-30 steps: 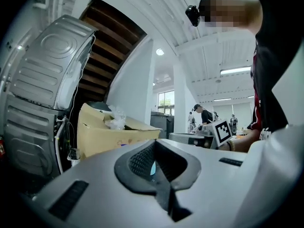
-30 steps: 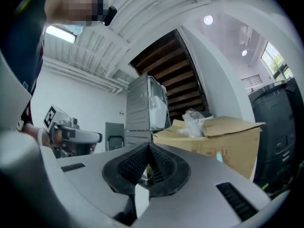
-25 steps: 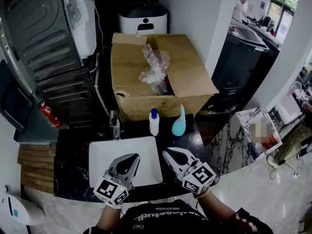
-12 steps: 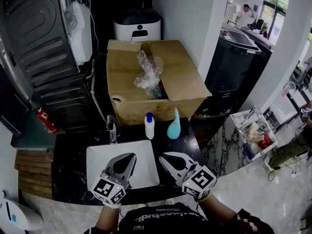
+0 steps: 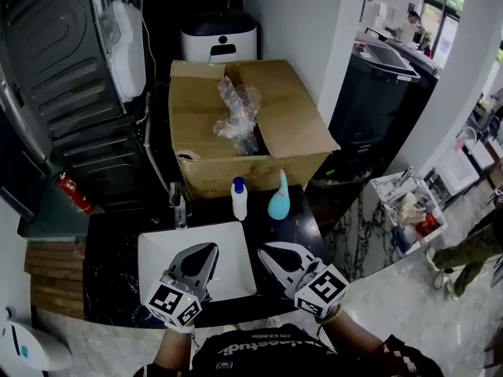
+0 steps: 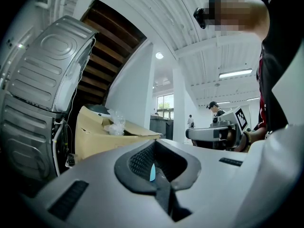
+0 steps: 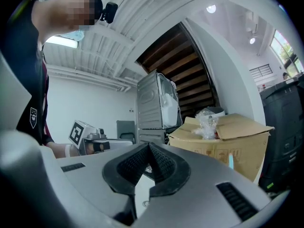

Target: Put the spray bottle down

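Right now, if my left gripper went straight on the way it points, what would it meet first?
Probably the teal spray bottle behind the sink: a sliver of it shows between the fingers of the left gripper. The white bottle stands close beside it, so I can't be sure which.

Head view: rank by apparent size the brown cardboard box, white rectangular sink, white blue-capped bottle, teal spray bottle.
Largest: brown cardboard box
white rectangular sink
then teal spray bottle and white blue-capped bottle, too alike to rank

The teal spray bottle (image 6: pixel 152 173) shows only as a sliver behind the pads of the left gripper (image 6: pixel 155 144) — the rest hidden — and a bystander (image 5: pixel 470 248) is cut off at the head view's right edge.
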`<state>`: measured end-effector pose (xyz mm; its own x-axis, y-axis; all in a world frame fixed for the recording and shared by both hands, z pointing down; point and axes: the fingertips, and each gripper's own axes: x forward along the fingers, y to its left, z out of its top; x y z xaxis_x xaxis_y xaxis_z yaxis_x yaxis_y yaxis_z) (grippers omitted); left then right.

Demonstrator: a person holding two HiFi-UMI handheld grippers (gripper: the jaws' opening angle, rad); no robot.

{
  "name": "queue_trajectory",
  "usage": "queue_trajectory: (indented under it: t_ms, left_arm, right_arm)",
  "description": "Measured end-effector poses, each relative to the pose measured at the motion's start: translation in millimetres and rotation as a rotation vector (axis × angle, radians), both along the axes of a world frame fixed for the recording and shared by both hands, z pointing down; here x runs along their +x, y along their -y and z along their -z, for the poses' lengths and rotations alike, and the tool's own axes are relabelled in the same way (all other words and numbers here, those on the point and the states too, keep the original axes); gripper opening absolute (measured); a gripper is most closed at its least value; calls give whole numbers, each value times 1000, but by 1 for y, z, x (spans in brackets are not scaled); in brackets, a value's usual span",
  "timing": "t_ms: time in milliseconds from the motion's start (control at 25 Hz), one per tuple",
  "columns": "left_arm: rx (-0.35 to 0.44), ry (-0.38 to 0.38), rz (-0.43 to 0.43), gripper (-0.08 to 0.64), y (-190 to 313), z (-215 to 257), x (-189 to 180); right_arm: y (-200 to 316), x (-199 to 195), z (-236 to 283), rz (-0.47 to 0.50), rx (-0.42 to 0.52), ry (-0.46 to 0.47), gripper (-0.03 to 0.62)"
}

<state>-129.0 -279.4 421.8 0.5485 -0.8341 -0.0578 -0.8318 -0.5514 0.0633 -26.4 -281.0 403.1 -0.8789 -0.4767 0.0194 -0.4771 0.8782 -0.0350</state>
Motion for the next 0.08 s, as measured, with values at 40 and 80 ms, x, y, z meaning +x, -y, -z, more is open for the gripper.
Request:
queue_trajectory:
  t_ms: [40, 80]
  left_arm:
    - [1, 0, -1, 15, 1, 0, 1]
    - [1, 0, -2, 15, 2, -1, 1]
  right_arm:
    - [1, 1, -1, -2, -1, -4, 38]
    - [2, 2, -3, -3, -3, -7, 38]
